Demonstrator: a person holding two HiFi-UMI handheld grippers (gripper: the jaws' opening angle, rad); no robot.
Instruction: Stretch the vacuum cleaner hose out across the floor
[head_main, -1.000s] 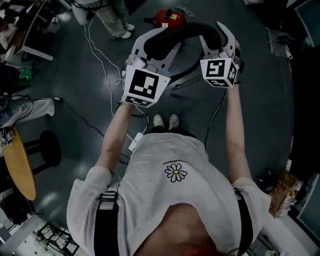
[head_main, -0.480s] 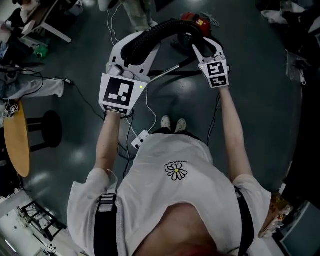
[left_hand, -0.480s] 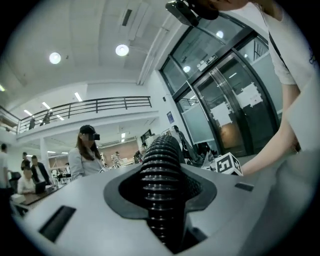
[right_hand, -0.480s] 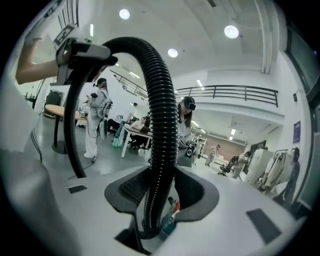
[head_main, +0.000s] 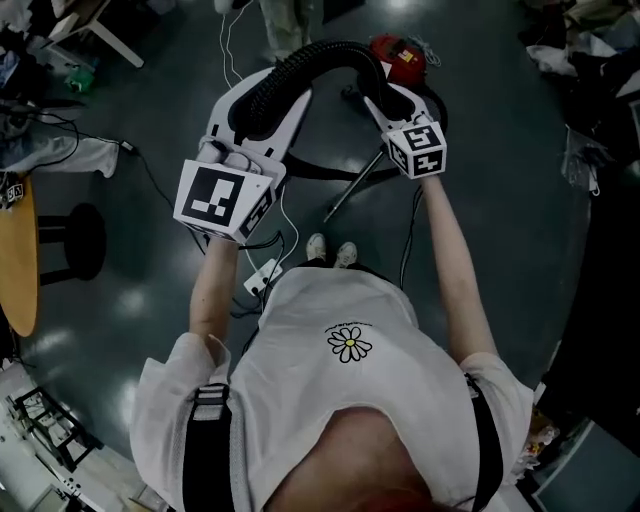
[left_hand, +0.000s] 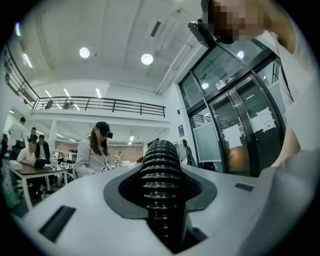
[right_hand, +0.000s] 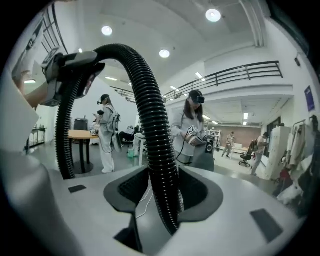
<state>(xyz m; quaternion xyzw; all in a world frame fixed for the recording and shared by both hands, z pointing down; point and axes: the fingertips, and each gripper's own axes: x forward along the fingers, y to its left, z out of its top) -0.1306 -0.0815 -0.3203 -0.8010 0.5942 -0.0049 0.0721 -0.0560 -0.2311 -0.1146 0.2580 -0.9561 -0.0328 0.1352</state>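
Note:
The black ribbed vacuum hose (head_main: 318, 58) arches above the floor between my two grippers. The left gripper (head_main: 258, 100) is shut on one part of it; in the left gripper view the hose (left_hand: 159, 180) lies clamped between the dark pads. My right gripper (head_main: 388, 100) has just been closing and is shut on the hose (right_hand: 159, 165), which climbs from its jaws and curves over to the left gripper (right_hand: 67, 70). Just beyond the right gripper, the red vacuum cleaner (head_main: 398, 52) stands on the floor. Its metal wand (head_main: 352, 190) lies in front of my feet.
White cables and a power strip (head_main: 262, 275) trail over the dark floor by my feet. A black stool (head_main: 70, 240) and a round wooden table (head_main: 18, 265) stand at the left. Another person's legs (head_main: 285, 25) are at the top, with clutter (head_main: 585, 60) at the right.
The two grippers have drawn further apart, the left one swinging out to the left, and the hose arch between them is wider. The right gripper has dropped and rolled.

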